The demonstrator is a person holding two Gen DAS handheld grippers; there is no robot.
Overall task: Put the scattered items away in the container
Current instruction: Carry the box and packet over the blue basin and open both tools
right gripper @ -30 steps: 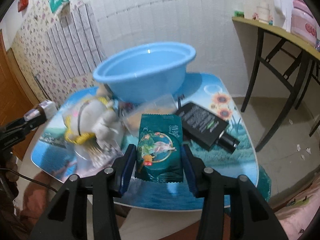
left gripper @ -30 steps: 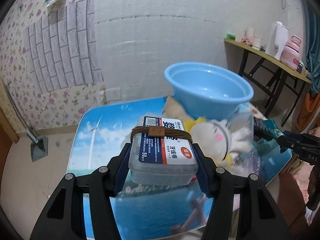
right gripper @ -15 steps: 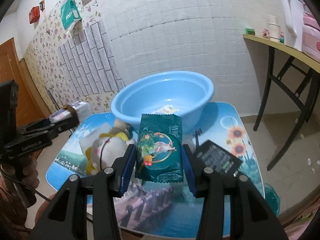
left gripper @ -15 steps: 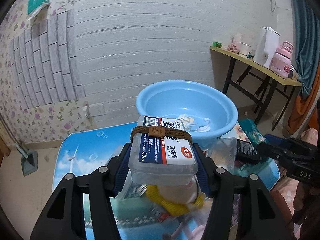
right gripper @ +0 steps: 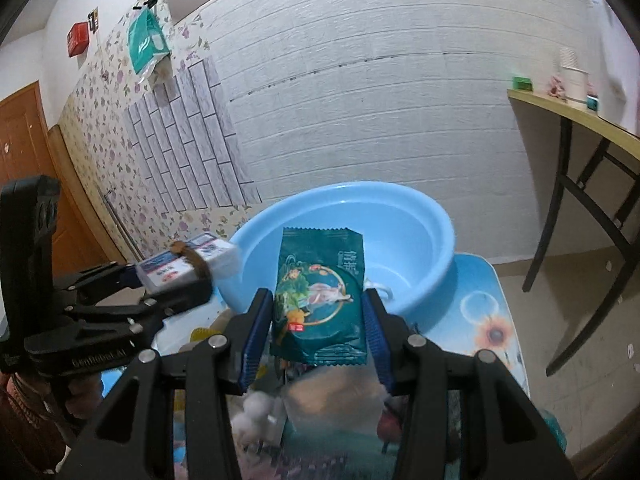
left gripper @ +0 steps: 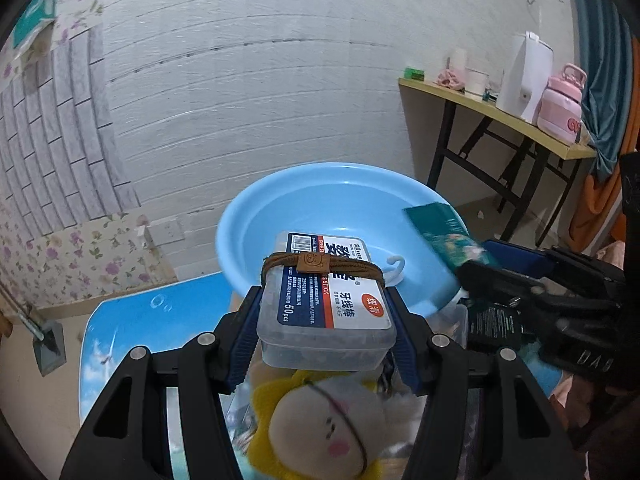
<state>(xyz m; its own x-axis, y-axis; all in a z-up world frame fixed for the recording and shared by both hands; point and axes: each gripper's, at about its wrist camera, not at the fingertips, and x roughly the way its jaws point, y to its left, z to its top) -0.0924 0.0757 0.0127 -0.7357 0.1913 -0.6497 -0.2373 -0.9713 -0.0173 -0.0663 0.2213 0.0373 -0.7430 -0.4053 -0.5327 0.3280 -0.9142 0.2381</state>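
Observation:
My left gripper (left gripper: 326, 320) is shut on a clear floss-pick box (left gripper: 326, 300) wrapped with a brown hair band, held just before the near rim of the blue basin (left gripper: 280, 216). My right gripper (right gripper: 318, 320) is shut on a green snack packet (right gripper: 320, 292), held at the basin's (right gripper: 420, 224) near rim. A white hook (left gripper: 394, 266) lies inside the basin. Each gripper shows in the other's view: the left gripper (right gripper: 176, 276), the right one (left gripper: 480, 268).
A plush doll with a yellow collar (left gripper: 324, 428), a black box (left gripper: 494, 326) and a clear packet (right gripper: 336, 396) lie on the blue picture table (left gripper: 132, 320). A side table (left gripper: 500, 120) with a kettle and pink flask stands at the right wall.
Both grippers have risen and moved forward with their loads, from over the table clutter to the basin's near rim. The basin's inside now shows.

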